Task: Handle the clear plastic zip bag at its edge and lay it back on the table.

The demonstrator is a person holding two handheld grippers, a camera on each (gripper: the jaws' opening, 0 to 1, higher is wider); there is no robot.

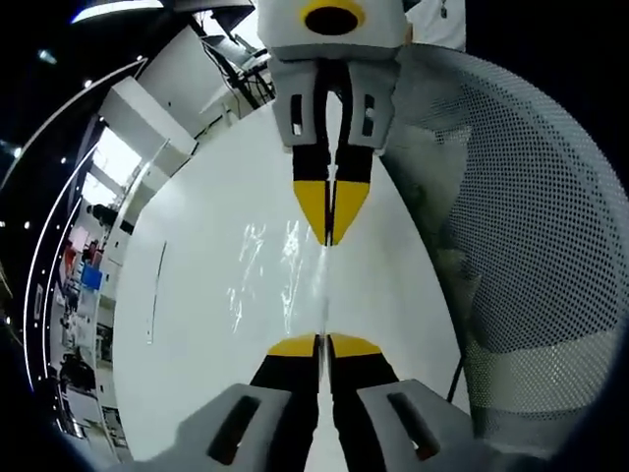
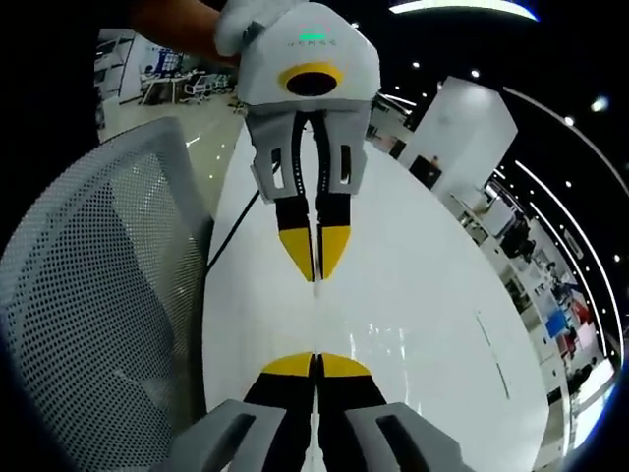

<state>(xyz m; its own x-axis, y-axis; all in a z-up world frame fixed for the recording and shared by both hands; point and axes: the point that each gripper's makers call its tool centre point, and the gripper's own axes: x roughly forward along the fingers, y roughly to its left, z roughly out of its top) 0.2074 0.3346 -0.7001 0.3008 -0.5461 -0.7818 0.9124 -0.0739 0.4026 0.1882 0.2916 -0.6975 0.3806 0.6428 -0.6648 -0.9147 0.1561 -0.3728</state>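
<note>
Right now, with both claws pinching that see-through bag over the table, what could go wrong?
The clear bag is stretched edge-on between the left claw and the right claw, so pulling apart might tear it or slip it free. The mesh chair stands close beside the white table; a claw could bump it.

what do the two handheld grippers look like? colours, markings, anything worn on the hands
Both match. The left gripper and right gripper each have black jaws with yellow tips, mounted on light grey slotted finger carriers. Seen from the front, each body is white with a yellow oval ring around a dark centre; the left one also shows a small green mark and faint lettering, too small to read. A white glove covers the hand behind it.
</note>
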